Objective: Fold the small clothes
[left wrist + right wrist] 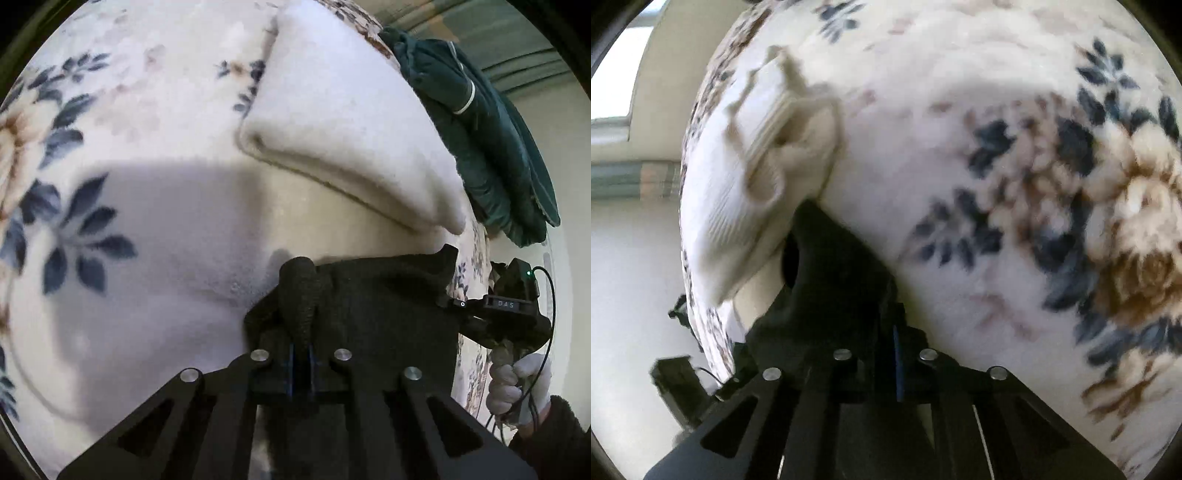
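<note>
A black knit garment (369, 306) lies stretched across the near edge of the floral fleece blanket (129, 166). My left gripper (302, 354) is shut on a bunched fold at its left end. In the left wrist view my right gripper (458, 302) grips the garment's far right corner, held by a gloved hand (524, 384). In the right wrist view the same black garment (831, 266) rises from my shut right gripper (892, 343). Its fingertips are hidden by the cloth.
A folded white garment (351, 122) lies just beyond the black one, ribbed and cream in the right wrist view (738, 206). A dark green garment (480, 129) is heaped at the blanket's far right edge. The floral blanket (997, 184) spreads wide to the other side.
</note>
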The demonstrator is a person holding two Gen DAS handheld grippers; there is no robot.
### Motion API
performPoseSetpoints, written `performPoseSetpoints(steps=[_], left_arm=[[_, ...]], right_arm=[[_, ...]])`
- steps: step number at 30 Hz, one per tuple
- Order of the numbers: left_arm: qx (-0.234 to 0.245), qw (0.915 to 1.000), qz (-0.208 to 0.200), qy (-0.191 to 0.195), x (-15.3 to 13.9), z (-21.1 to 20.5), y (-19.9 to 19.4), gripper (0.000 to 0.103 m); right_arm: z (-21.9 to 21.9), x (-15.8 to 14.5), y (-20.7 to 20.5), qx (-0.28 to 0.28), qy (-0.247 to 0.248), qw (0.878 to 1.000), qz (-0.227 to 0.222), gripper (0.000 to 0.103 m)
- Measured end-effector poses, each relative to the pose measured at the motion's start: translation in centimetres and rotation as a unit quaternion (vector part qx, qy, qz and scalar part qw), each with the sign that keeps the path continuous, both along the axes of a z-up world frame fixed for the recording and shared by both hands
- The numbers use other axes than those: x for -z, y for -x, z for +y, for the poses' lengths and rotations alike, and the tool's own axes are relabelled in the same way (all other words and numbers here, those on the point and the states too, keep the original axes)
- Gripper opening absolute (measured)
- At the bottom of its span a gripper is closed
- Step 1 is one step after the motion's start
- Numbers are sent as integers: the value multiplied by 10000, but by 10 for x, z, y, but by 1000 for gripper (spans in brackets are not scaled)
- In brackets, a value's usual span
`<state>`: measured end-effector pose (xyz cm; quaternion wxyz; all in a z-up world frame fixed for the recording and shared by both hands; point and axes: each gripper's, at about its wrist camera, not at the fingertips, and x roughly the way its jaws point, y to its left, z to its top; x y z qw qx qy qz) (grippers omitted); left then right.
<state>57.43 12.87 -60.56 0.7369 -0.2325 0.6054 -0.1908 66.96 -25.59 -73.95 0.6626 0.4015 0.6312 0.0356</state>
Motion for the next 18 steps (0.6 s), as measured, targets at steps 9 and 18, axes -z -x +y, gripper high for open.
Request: performPoseSetpoints(steps=[9, 18], left_arm=[[-208, 9997, 20, 147, -49, 18, 66, 25], [-663, 9962, 558, 28, -41, 44, 165, 60]], right_arm=[[-1, -46, 81, -460, -533, 9972, 242, 46], [59, 19, 249, -1042, -627, 9835, 1340, 22]])
